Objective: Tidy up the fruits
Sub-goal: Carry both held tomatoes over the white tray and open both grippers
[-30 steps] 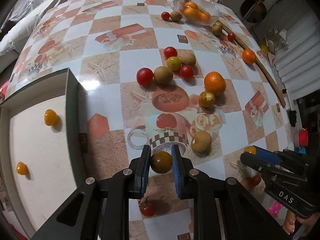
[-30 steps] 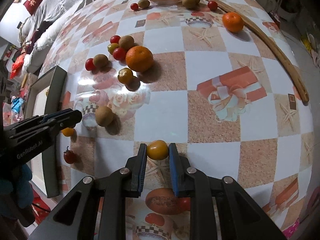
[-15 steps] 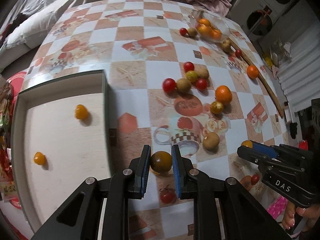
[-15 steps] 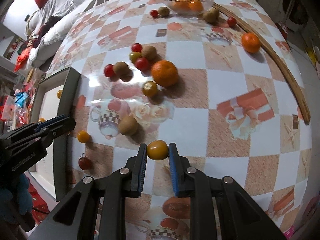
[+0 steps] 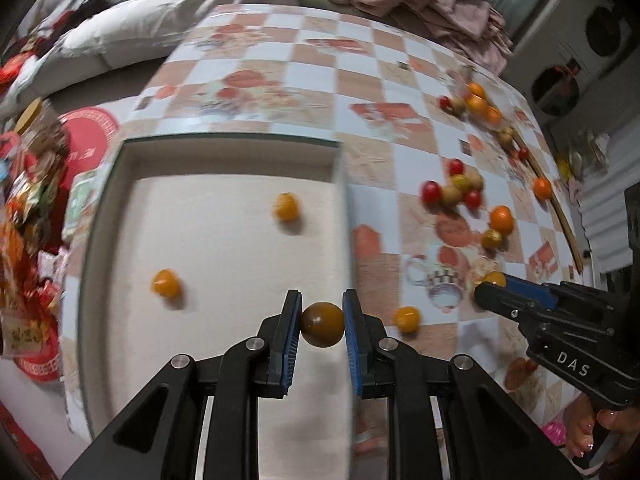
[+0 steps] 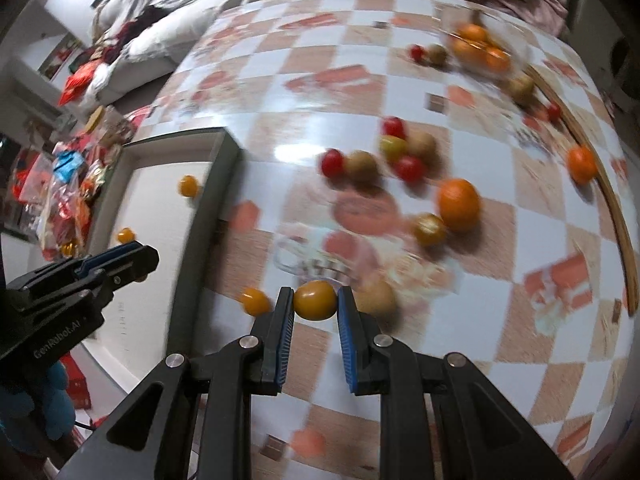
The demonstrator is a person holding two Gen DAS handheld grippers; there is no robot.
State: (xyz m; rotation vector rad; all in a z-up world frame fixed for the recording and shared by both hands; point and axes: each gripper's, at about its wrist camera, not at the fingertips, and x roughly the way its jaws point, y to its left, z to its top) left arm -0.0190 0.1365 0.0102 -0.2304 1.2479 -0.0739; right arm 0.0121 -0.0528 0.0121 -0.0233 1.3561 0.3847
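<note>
Two grippers are loaded, each clamped on one small round fruit, above a table [image 5: 256, 40] covered in a checked cloth printed with cups and gift boxes. A shallow white tray [image 5: 120, 168] with a dark rim sits at the table's near-left corner and holds two yellow cherry tomatoes [image 5: 285, 207].

The left gripper [image 5: 322, 322] is above the tray's right side, jaws pressed on a dark olive-brown tomato [image 5: 322, 324]. The right gripper [image 6: 315, 300] hangs over the cloth just outside the tray's right rim, jaws closed on a yellow tomato [image 6: 315, 300].

Loose fruit on the cloth, largest first: an orange [image 6: 458, 204] near the middle of the table, a smaller orange [image 6: 581, 164] by the wooden strip [image 6: 616, 200] along the right edge, brown kiwi-like fruits [image 6: 362, 166], red cherry tomatoes [image 6: 332, 162], and one yellow tomato [image 6: 255, 301] lying just outside the tray's rim.

Judgement: these tomatoes are light, smooth and thin-skinned; they would bruise or split under hard pressure and roll once released. Grip across the widest part, lightly.

Legible writing: "DAS" on the right gripper's body, "GenRobot.AI" on the left's.
</note>
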